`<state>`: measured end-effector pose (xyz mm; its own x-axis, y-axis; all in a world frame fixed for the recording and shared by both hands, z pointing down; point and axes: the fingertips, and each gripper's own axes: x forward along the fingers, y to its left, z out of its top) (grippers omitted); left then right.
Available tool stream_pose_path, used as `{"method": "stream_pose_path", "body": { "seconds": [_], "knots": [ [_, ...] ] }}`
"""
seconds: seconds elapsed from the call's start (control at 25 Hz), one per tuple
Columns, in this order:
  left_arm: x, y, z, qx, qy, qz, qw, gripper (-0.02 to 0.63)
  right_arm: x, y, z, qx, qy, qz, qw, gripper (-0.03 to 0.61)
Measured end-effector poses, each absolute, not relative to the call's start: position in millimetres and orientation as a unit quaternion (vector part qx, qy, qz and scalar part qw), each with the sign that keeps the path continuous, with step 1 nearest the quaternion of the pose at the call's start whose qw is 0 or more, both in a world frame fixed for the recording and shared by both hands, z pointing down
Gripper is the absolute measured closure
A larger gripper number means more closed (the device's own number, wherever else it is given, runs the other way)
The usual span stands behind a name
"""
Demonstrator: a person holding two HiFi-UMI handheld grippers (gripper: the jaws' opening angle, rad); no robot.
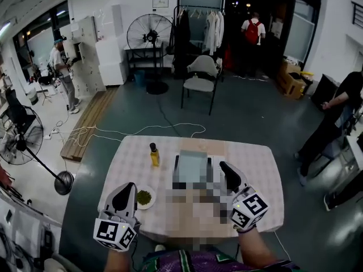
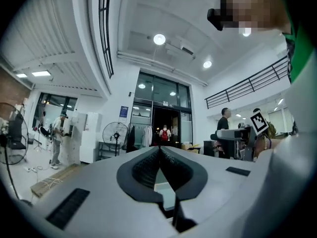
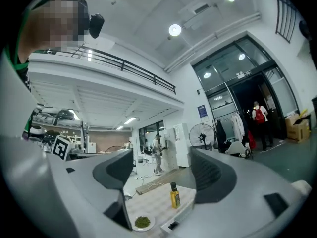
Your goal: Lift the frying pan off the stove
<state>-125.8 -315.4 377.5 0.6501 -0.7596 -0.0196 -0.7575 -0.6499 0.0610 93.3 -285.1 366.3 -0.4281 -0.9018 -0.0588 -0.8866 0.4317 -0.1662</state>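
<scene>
The stove (image 1: 191, 164) sits mid-table; the frying pan cannot be made out. The checked table (image 1: 255, 163) also holds a bottle (image 1: 153, 154) and a plate (image 1: 144, 198) of greens, with a chair (image 1: 199, 81) beyond. The left gripper (image 1: 126, 190) hovers by the plate, jaws together and empty. The right gripper (image 1: 228, 171) is beside the stove, jaws apart and empty.

A yellow bottle (image 1: 153, 154) was set upright on the checked table (image 1: 255, 169), near a plate (image 1: 151, 204) of greens.
</scene>
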Motion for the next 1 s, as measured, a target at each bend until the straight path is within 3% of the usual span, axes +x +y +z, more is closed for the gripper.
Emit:
{"method": "stream_pose_path", "body": {
  "seconds": [0.12,0.28,1.0],
  "knots": [
    [-135,-322,383,0.913,-0.406,-0.020,0.023,0.592,85,-289,368,-0.545,0.833,-0.057,0.076,0.077],
    [-144,-330,396,0.919,-0.391,-0.028,0.035,0.591,70,-291,382,-0.553,0.829,-0.057,0.054,0.003],
    [-181,-348,444,0.944,-0.322,-0.023,0.065,0.591,45,-328,506,-0.656,0.728,-0.195,-0.034,-0.002]
  ]
}}
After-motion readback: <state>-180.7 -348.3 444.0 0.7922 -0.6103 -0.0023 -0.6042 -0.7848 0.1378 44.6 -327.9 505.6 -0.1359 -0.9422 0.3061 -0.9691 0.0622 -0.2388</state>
